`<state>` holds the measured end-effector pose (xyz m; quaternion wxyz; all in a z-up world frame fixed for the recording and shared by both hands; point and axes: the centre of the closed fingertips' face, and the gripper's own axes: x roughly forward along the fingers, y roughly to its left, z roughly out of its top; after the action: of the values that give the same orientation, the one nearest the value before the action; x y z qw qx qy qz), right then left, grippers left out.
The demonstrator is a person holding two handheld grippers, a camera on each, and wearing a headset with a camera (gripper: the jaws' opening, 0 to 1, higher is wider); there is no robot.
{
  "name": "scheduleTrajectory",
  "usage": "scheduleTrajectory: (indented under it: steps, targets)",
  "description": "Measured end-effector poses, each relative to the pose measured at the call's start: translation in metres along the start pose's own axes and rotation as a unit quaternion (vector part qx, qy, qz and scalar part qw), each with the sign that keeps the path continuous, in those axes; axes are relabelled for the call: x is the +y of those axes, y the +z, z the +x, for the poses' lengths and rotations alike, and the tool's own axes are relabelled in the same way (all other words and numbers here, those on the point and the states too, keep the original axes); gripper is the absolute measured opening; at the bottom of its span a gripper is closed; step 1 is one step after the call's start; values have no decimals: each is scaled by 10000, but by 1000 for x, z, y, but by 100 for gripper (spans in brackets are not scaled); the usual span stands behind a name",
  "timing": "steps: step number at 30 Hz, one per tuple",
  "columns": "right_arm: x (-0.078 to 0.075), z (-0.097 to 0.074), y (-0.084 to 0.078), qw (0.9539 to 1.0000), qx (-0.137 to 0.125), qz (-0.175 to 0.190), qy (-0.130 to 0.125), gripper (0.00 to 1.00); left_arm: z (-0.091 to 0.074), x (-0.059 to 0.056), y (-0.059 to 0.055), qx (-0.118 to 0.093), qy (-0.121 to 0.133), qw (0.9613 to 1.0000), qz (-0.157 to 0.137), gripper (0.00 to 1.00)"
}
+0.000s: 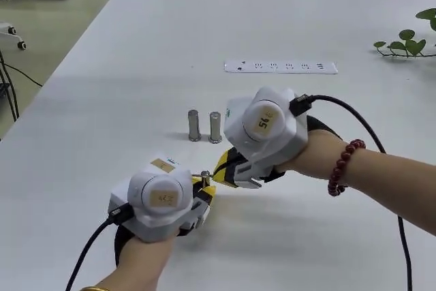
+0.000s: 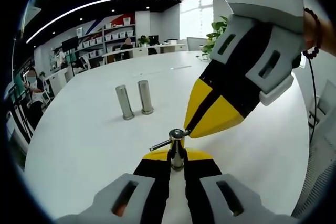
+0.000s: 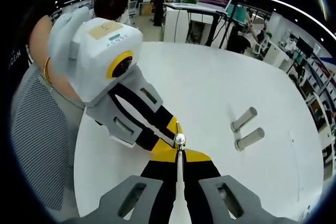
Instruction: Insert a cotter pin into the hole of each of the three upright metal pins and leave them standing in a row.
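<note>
Left gripper view: my left gripper [image 2: 177, 162] has its jaws clamped on a metal pin [image 2: 177, 149], while my right gripper [image 2: 189, 129] pinches the cotter pin [image 2: 160, 144] that runs through its top.

Legible markings on the two grippers

The round yellow label [image 1: 264, 122] on the right gripper [image 1: 219, 172] carried characters beginning "54"; the third was unclear. The matching label [image 1: 163, 199] on the left gripper [image 1: 203, 187] was too blurred to read. The grey lettering [image 3: 115, 39] on the left gripper's housing, in the right gripper view, was too small to read.
</note>
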<state>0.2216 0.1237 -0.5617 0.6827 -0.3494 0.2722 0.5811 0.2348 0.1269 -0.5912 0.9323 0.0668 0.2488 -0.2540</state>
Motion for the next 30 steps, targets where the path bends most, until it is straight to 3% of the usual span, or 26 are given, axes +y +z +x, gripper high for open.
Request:
scheduleTrajectory:
  steps: [4, 8, 11, 15, 18, 21, 30]
  targets:
    - [0, 0, 0, 10000, -26, 21, -7, 0, 0, 0, 0, -6, 2, 10000, -1, 6]
    - [-2, -1, -1, 9989, -163, 428, -29, 0, 0, 0, 0, -13, 5, 10000, -15, 6]
    - [-6, -4, -2, 9965, -297, 766, -152, 6, 0, 0, 0, -14, 0, 10000, -29, 6]
    - [-15, -12, -3, 9889, -593, 1320, -328, 12, 0, -1, 0, -13, -17, 10000, -22, 6]
    - [-21, -17, -6, 9790, -836, 1804, -444, 14, 0, 0, 0, -10, -29, 10000, -38, 6]
    - [-24, -24, -9, 9658, -1103, 2303, -459, 18, 0, 0, 0, -16, -28, 10000, -29, 6]
    - [-22, -34, -25, 9587, -1146, 2522, -644, 28, 0, -1, 0, -20, -21, 10000, -4, 6]
